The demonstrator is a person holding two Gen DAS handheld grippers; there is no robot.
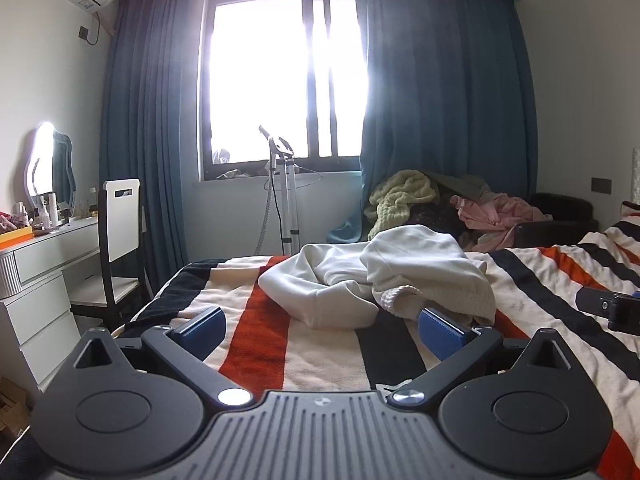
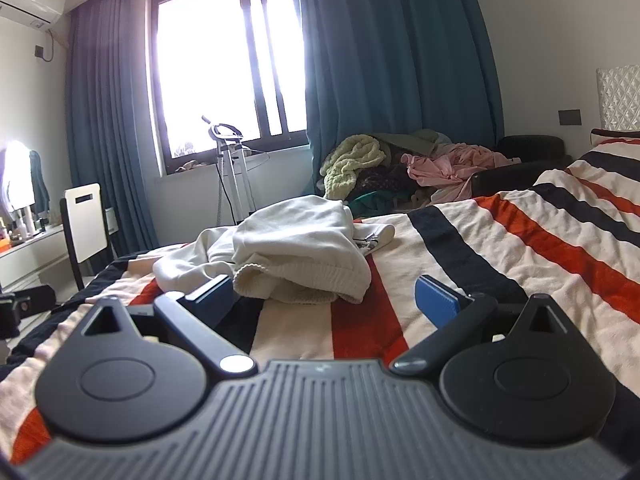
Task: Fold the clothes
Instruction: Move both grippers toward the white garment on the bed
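Note:
A crumpled cream-white sweatshirt [image 1: 384,276] [image 2: 296,252] lies in a heap on the striped bed cover [image 1: 256,344] [image 2: 520,248]. My left gripper [image 1: 322,326] hovers low over the bed just in front of the heap, open, with nothing between its blue pads [image 1: 440,332]; the right pad sits close under the ribbed hem. My right gripper [image 2: 324,300] is open too, its left pad [image 2: 212,296] beside the ribbed cuff, nothing held. The right gripper's body [image 1: 612,306] shows at the right edge of the left wrist view.
A pile of other clothes, green [image 1: 400,200] and pink [image 1: 496,210], lies beyond the bed near the blue curtains [image 1: 444,112]. A garment steamer stand [image 1: 282,196] is under the window. A white dresser [image 1: 44,280] and chair [image 1: 120,236] stand left of the bed.

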